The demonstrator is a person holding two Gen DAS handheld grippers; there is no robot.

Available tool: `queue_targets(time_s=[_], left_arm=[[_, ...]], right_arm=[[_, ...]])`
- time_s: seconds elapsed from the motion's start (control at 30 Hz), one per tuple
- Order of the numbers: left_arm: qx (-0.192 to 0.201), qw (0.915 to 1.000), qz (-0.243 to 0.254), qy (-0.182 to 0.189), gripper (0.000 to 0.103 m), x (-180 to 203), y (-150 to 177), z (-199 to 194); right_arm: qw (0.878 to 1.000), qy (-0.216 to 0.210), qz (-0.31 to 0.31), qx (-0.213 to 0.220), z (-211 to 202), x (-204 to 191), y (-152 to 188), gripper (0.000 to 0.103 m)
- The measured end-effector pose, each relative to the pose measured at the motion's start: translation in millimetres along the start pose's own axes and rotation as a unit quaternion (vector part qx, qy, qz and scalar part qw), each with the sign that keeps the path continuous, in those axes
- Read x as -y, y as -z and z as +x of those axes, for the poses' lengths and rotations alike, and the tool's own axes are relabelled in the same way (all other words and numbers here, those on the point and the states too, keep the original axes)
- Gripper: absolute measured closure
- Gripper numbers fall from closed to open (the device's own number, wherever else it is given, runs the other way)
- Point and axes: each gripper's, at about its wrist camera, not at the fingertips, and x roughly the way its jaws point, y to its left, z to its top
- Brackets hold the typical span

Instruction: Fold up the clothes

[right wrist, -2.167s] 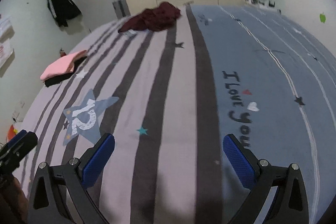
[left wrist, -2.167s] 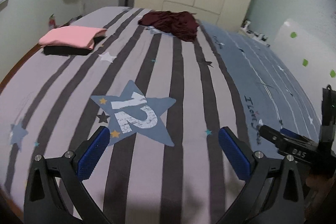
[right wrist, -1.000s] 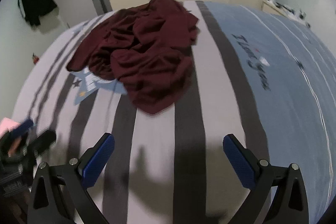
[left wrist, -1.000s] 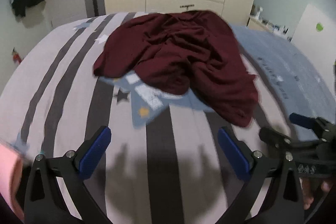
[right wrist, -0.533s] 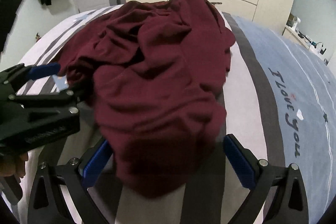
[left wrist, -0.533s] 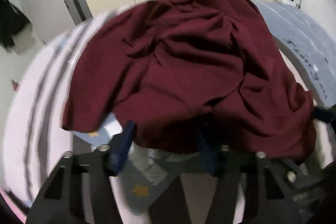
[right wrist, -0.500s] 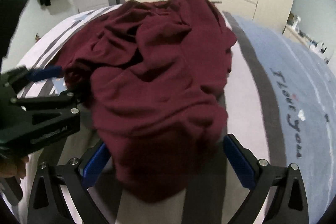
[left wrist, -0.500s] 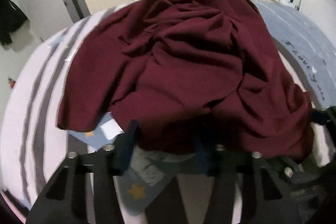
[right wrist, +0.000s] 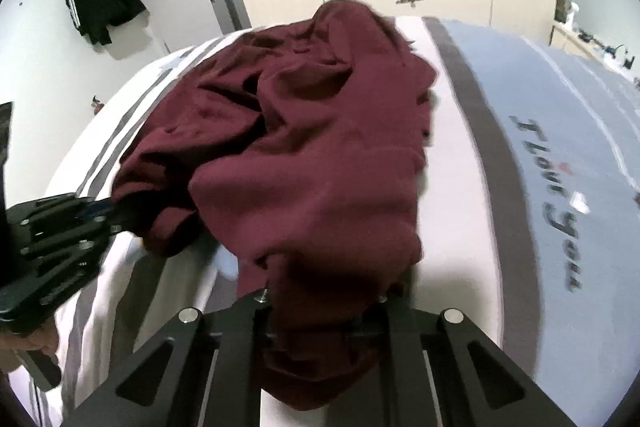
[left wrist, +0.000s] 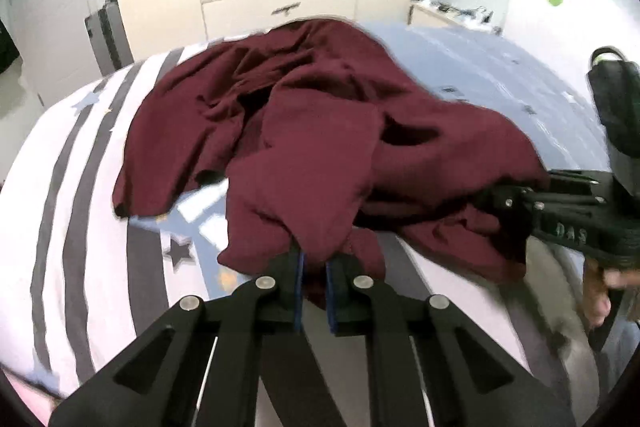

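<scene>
Even indoor light, fisheye-warped edges, slight motion blur.

Each gripper is matte black plastic: the left gripper (left wrist: 312, 283) has blue pads (left wrist: 298, 291) and silver screws (left wrist: 265, 282); the right gripper (right wrist: 320, 323) shows the same triangular cut-outs.

right gripper (right wrist: 320, 311) fingertips buried under the maroon garment (right wrist: 320, 155), pads not visible. Garment's near hem falls behind the gripper body. Star print on the bedspread (left wrist: 80, 187) mostly covered by the garment. Hand (left wrist: 608, 291) right of the garment: blurred, cut by frame edge.
</scene>
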Motion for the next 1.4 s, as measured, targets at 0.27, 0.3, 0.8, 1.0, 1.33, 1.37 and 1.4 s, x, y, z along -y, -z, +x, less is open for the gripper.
queue_targets(time_s=[0.27, 0.3, 0.8, 1.0, 1.33, 1.37, 1.4], left_arm=[[-0.008, 0.9968, -0.052, 0.061, 0.097, 74.8, 128.1, -143.2], [-0.014, 0.9961, -0.06, 0.063, 0.097, 84.5, 144.6, -158.9], [-0.245, 0.9593, -0.139, 0.024, 0.088, 191.7, 367.6, -351.6], [-0.193, 0.9634, -0.185, -0.02, 0.065, 155.5, 339.4, -368.2], [-0.1, 0.9678, -0.2, -0.116, 0.041, 62.2, 277.0, -268.9], [-0.093, 0.9662, -0.21, -0.117, 0.041, 47.5, 272.8, -248.0], [-0.087, 0.9641, -0.222, -0.118, 0.041, 32.5, 268.7, -227.4]], right_arm=[[1.0, -0.015, -0.004, 0.008, -135.6, 16.3, 112.7, 0.092], [1.0, -0.018, -0.004, 0.001, -154.5, 18.0, 133.6, 0.092], [0.968, -0.033, -0.024, -0.248, -360.0, -0.8, 424.3, 0.088], [0.98, 0.003, -0.02, -0.199, -383.6, 7.9, 401.0, 0.06], [0.996, 0.069, 0.001, -0.055, -309.3, 49.6, 264.3, 0.045], [0.995, 0.078, 0.011, -0.057, -284.5, 56.1, 249.4, 0.045], [0.995, 0.077, 0.027, -0.062, -261.6, 62.6, 236.4, 0.045]])
